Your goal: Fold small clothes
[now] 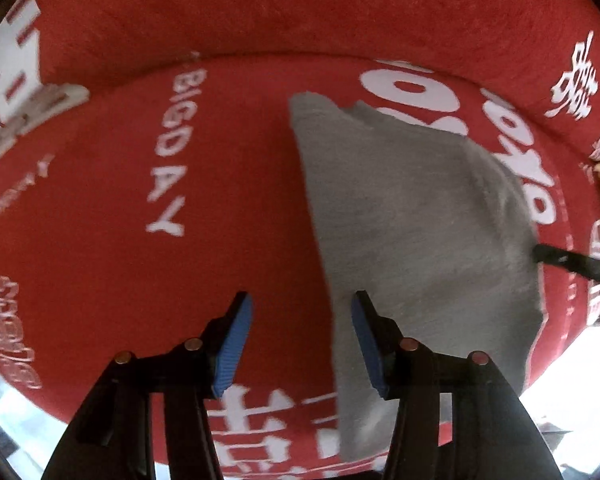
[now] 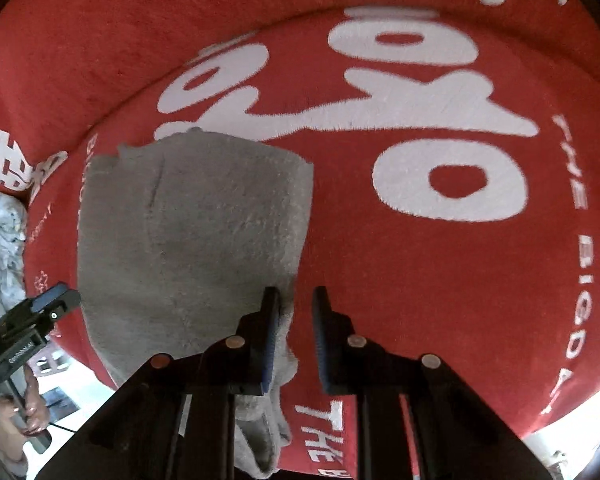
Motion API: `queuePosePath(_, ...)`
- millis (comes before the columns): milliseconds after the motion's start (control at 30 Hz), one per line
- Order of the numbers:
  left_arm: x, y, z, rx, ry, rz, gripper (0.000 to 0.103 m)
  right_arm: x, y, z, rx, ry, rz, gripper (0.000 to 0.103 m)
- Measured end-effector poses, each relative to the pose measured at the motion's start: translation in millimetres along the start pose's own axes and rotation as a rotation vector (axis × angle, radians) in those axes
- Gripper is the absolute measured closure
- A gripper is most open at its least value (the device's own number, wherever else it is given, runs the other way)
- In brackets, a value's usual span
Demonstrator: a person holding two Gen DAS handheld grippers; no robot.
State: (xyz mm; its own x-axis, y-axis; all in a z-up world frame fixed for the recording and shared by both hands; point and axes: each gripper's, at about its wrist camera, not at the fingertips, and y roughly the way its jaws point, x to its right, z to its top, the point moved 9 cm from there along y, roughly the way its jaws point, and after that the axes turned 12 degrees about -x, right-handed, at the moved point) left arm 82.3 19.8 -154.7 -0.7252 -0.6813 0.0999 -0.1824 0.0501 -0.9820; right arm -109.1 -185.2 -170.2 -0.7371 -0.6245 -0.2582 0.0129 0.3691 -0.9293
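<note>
Blue ribbed pads line the two black fingers of the left gripper (image 1: 302, 340), which fill the bottom of the left wrist view. Its jaws stand about half apart with nothing between them; only red cloth shows in the gap, and the right-hand finger overlaps the edge of the grey fabric in the picture without clearly gripping it.

That fabric is a small grey knitted garment (image 1: 412, 216), lying mostly flat on a round red tablecloth (image 1: 236, 184) printed with white lettering. "BIGDAY" (image 1: 172, 152) reads down the cloth to the left of the garment, and large rounded white characters (image 1: 416, 92) curve past its far edge; other white characters around the rim are too blurred to read.

In the right wrist view the right gripper (image 2: 296, 336) has its dark fingers close together, a narrow gap left between them. The garment's (image 2: 188, 240) near corner lies bunched against the outer side of the left finger and trails down under it; nothing sits in the gap itself. "THE BIGDAY" (image 2: 576, 264) runs along the cloth's right edge, and "THE" (image 2: 324, 432) shows again at the bottom. At the far left the left gripper (image 2: 56, 300) appears, with a person's hand (image 2: 24, 412) on its handle.
</note>
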Motion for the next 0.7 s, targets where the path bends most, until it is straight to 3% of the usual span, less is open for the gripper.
queuePosePath(200,5,-8,-16,-0.019,-0.002,-0.036,0.050,-34,-27,-26,0.024,-0.013,0.100,0.084)
queuePosePath(300,12,-1,-21,-0.047,-0.021,-0.054,0.050,-52,-22,-41,0.000,-0.035,0.129,0.084)
queuePosePath(533,22,8,-27,-0.071,-0.013,-0.024,0.050,-47,25,-45,-0.084,0.019,0.086,0.088)
queuePosePath(700,20,6,-28,-0.074,-0.029,-0.019,0.050,-35,15,-44,-0.071,0.047,0.078,0.089)
